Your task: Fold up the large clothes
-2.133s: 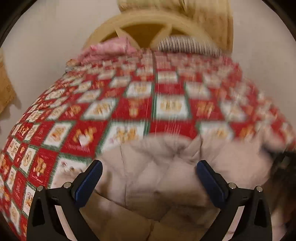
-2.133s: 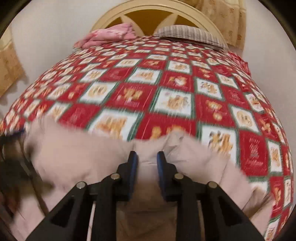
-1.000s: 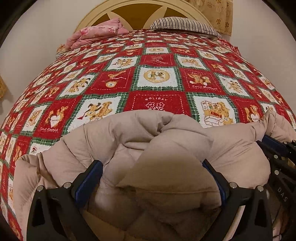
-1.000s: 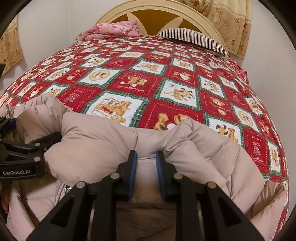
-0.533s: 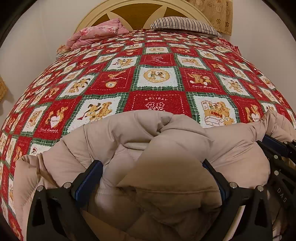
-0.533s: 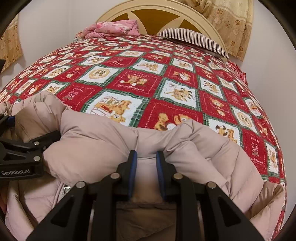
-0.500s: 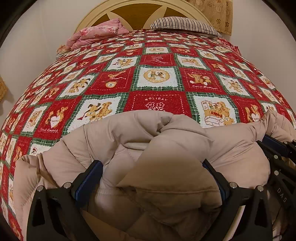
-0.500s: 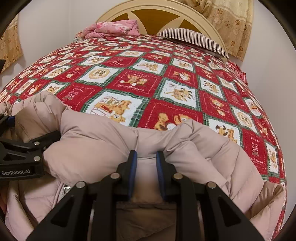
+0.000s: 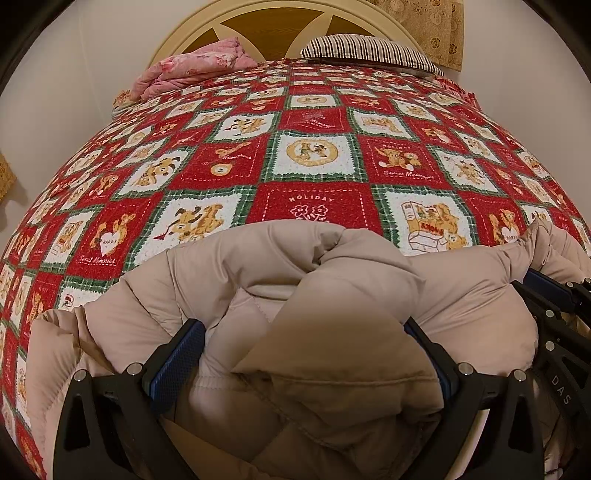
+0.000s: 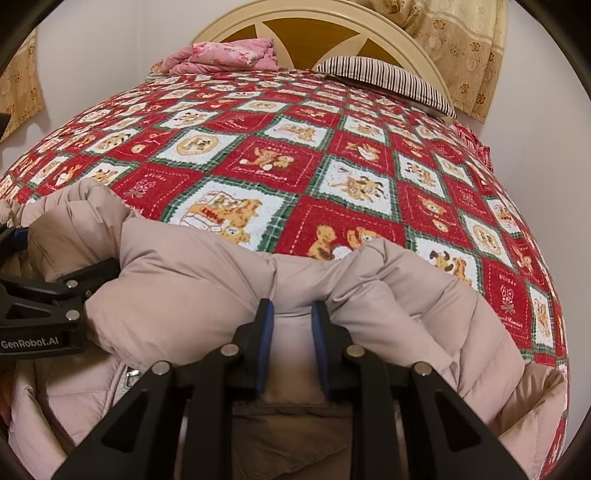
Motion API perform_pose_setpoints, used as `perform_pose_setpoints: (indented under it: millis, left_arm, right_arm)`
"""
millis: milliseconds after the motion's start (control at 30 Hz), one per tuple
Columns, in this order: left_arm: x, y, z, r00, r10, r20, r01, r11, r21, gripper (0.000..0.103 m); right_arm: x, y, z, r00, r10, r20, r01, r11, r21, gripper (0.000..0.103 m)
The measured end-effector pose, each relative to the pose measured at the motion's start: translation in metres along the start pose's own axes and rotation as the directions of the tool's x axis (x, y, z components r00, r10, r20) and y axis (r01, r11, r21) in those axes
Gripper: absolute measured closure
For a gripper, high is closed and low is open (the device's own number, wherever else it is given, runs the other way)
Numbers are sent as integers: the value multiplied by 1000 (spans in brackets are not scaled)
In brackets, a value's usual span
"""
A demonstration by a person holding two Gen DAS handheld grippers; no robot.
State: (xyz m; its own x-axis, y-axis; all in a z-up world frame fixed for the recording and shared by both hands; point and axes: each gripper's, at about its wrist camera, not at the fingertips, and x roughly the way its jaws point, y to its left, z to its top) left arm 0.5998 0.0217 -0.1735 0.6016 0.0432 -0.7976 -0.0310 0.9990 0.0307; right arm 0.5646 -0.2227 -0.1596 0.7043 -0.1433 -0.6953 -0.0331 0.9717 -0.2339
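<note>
A beige puffer jacket [image 9: 280, 273] lies bunched at the near edge of the bed, also in the right wrist view [image 10: 177, 280]. My left gripper [image 9: 303, 347] is open wide, with a thick fold of the jacket bulging between its blue pads [image 9: 173, 365]. My right gripper [image 10: 291, 325] is shut on a narrow fold of the jacket. The right gripper shows at the right edge of the left wrist view [image 9: 554, 306]. The left gripper shows at the left edge of the right wrist view [image 10: 44, 306].
The bed carries a red, white and green patchwork quilt [image 9: 314, 155]. A pink folded blanket [image 9: 192, 62] and a striped pillow [image 9: 365, 48] lie against the cream headboard [image 10: 317, 26]. Curtains hang at the right [image 10: 461, 44].
Two seconds ago both views were blurred by motion. Since one second ago the grippers and jacket have stayed almost still.
</note>
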Motion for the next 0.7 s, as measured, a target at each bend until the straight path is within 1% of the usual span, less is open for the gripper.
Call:
perform_pose_setpoints:
  millis: [300,633,700]
  left_arm:
    - [0,0,0,1000,1,1,-1,1000,0,0]
    - [0,-2,1,1000,6,2,-6,1000,5,0]
    - [-1,-2,1,1000,5,2,-5,1000,5,0]
  right_arm:
    - [0,-1,0,1000,6,2,-6,1000,2,78]
    - [0,4,1,1000,-24,3,24,1000,-19,77]
    - [0,3,1,1000,-15,5,15,1000,-18,77]
